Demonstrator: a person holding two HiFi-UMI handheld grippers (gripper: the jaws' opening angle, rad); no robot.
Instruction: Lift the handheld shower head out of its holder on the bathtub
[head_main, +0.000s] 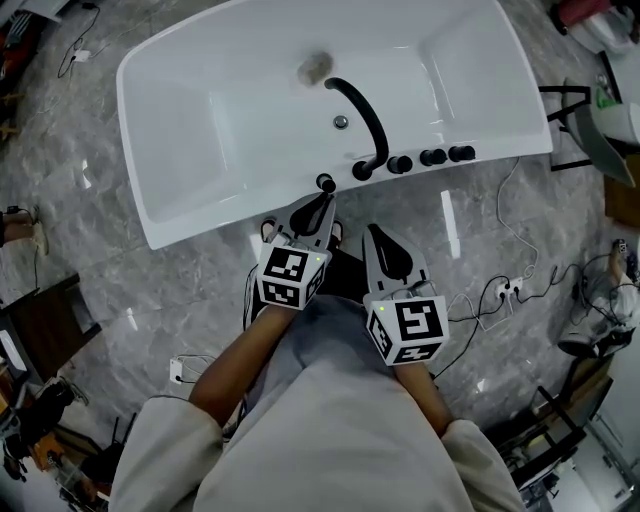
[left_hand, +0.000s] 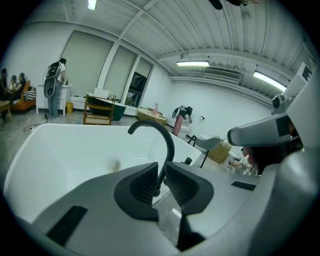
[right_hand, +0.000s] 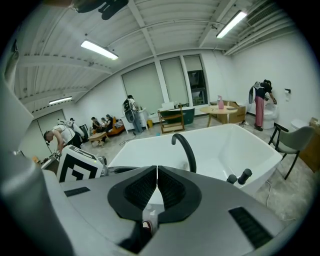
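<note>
The white bathtub (head_main: 200, 215) fills the top of the head view, with a black arched faucet (head_main: 362, 115) and black knobs (head_main: 432, 157) on its near rim. The handheld shower head (head_main: 325, 183) stands as a small black piece on that rim, left of the faucet's base. My left gripper (head_main: 322, 200) points at it, tips just short of it. In the left gripper view its jaws (left_hand: 161, 172) stand a narrow crack apart, and a dark stem (left_hand: 159, 177) shows through the gap; no contact is visible. My right gripper (head_main: 378, 235) hangs beside the tub, jaws (right_hand: 157, 175) shut on nothing.
Grey marble floor surrounds the tub. Cables and a power strip (head_main: 510, 290) lie on the floor at the right. A dark chair (head_main: 570, 120) stands by the tub's right end. Several people (right_hand: 100, 125) sit and stand far across the room.
</note>
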